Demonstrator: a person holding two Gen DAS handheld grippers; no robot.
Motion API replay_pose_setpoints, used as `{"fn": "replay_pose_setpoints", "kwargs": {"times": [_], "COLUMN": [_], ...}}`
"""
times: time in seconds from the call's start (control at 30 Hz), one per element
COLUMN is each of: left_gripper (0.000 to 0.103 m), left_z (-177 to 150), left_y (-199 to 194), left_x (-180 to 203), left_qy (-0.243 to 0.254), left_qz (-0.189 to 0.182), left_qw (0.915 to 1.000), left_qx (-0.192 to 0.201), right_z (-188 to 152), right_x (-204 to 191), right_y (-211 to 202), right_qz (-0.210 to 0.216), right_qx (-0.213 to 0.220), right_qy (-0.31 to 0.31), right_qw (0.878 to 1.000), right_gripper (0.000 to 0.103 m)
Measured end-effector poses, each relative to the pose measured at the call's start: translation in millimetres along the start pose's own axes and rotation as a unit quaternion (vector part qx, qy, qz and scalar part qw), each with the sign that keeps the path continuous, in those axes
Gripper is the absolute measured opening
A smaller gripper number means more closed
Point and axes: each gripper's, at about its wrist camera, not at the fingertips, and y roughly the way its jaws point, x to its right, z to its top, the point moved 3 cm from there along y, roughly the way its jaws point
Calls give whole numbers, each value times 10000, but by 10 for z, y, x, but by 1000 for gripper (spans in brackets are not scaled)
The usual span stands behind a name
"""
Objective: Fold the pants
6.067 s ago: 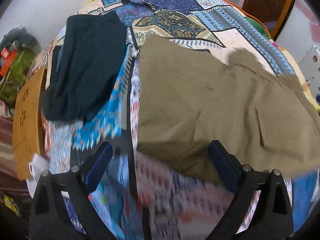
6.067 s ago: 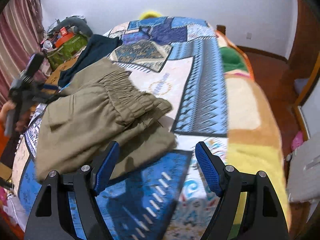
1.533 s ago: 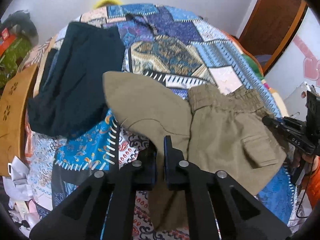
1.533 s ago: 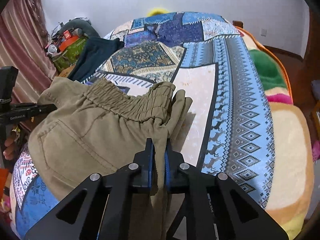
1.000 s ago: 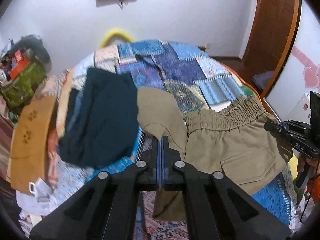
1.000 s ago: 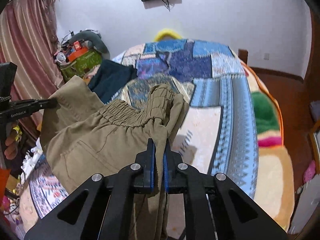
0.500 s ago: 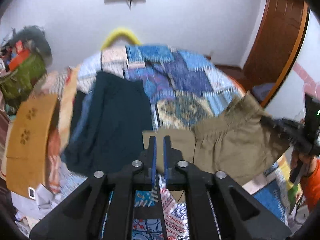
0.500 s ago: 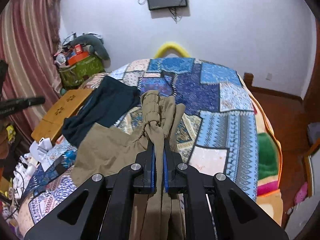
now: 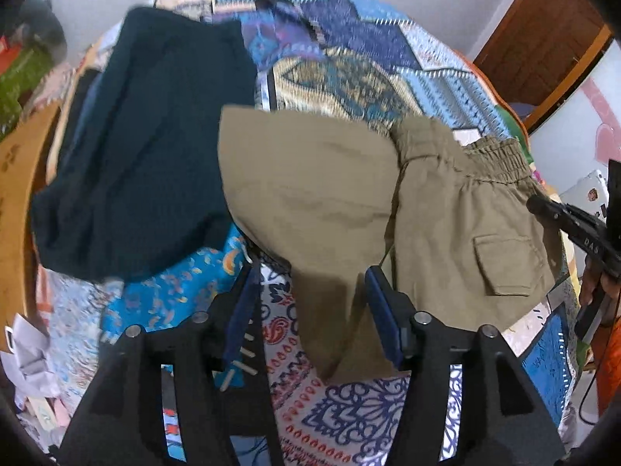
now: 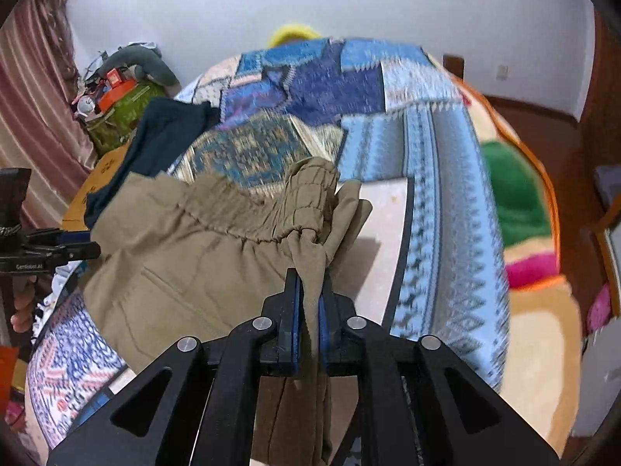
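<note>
Left wrist view: the left gripper gapes empty around the khaki pants; the right gripper pinches their waistband, which may bunch and skew the fold.

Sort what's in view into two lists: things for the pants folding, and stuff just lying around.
For the job:
khaki pants
left gripper
right gripper
patchwork bedspread

Lying about:
dark garment
green bag
</note>
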Motion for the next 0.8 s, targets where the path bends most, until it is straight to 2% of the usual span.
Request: {"fn": "replay_pose_setpoints", "kwargs": {"times": [0.07,0.17,0.23,0.3,0.57,0.67,0.73,0.8], "left_gripper": [57,57,57,57,57,44,22,13], "left_z": [13,50,87,128,217,232,252,270], "left_y": [85,166,192,227,320,339,311,272], "left_x": [-1,22,41,49,138,175,197,206], "left_qy": [-61,-45,-22,-29,142,171,161,169], "left_qz": [-40,-1,-5,-31,-50,-73,-8,172], "left_qw": [9999,9998,9999,9998,9998,9998,9998,9994], "left_qx": [-120,-169,-167,-183,-109,-16,114,239], "right_z": [-51,-114,-147,-171,-160,-145,-157,-170], "right_x": [47,142,202,249,257,256,294,316], "right_y": [31,67,97,131,395,470,488,484], "right_qz": [15,64,73,34,393,483,573,631], "right_qx": [-72,-191,-265,-308,-567,-649,-645,-627], "right_qy": [56,198,289,326,417,490,665,779], "right_qw": [10000,9996,9992,9990,9967,9955,9941,9930], "right_gripper": [14,25,40,45,55,50,31,23]}}
